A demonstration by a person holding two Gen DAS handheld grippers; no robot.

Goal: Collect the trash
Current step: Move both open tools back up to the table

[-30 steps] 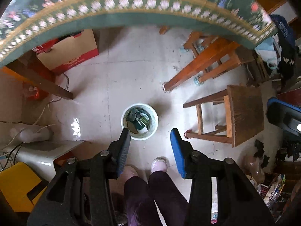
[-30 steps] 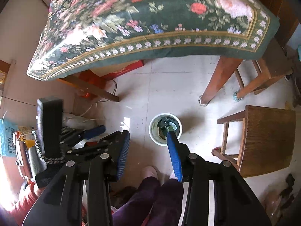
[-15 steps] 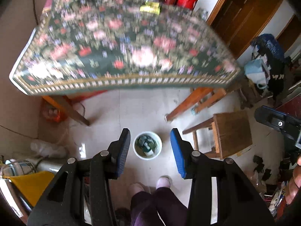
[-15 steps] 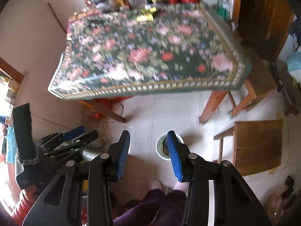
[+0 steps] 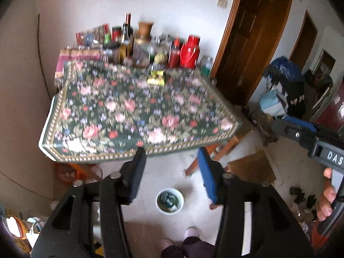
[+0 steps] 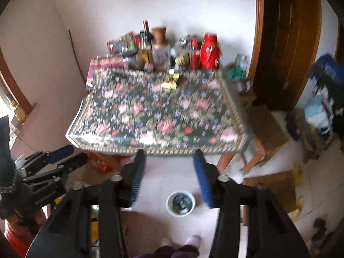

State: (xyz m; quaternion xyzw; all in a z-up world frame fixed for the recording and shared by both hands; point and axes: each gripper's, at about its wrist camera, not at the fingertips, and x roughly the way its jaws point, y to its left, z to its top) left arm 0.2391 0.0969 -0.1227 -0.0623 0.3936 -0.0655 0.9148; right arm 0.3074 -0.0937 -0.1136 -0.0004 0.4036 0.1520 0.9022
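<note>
- We saw the table [image 5: 137,116] under its floral cloth, bottles crowding its far edge.
- Our left gripper [image 5: 171,168] and right gripper [image 6: 168,168] were both opening, nothing between the fingers.
- The white trash bucket [image 5: 169,201] sat on the floor near the table's front edge.

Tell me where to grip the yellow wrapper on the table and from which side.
Probably from above and the near side. The yellow wrapper lies flat on the tablecloth, just in front of the bottles, which block the far side. Pinch a raised, crumpled edge; the blur hides which one.
</note>
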